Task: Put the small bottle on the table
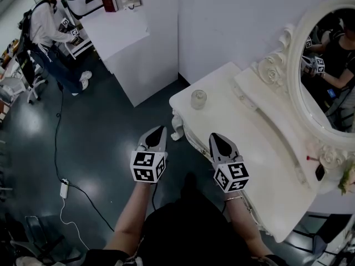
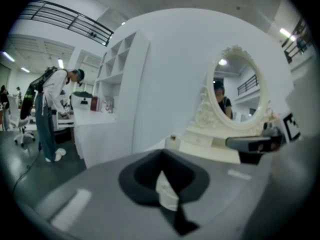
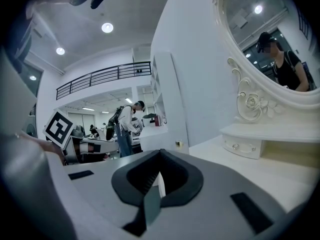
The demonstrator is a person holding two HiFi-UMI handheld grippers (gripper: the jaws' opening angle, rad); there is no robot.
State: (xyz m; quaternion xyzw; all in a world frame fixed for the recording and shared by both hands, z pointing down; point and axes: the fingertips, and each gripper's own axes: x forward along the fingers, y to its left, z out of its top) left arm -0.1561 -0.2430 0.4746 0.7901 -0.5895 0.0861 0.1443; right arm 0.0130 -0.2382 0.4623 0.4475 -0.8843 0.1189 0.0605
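Far left, at about 10 o'clock in the head view, a person point(image 1: 45, 24) bent over a white counter; a cable point(image 1: 57, 143) trailed across the dark floor. The left gripper point(image 1: 160, 130) hung over the floor just off the table's edge, jaws pressed together on nothing. The small bottle point(image 1: 198, 99) stood upright on the table point(image 1: 249, 143) near its far left corner, at roughly 1 o'clock from the left gripper and 11 o'clock from the right gripper point(image 1: 217, 138), well apart from both. The right gripper sat over the table's near edge, jaws likewise pressed together and empty. The oval mirror point(image 1: 324, 71) filled 2 o'clock. Judged from this, the bottle was already placed and the step in hand was clearing away: best done by drawing both grippers back toward 6 o'clock, low and level, without swinging toward the bottle or clipping the carved edge. Only the head view showed the gap between bottle and grippers. The left gripper view showed the bottle beyond its closed tips at 12 o'clock, cap visible. The right gripper view alone showed the little drawer point(image 3: 241, 147) under the mirror.
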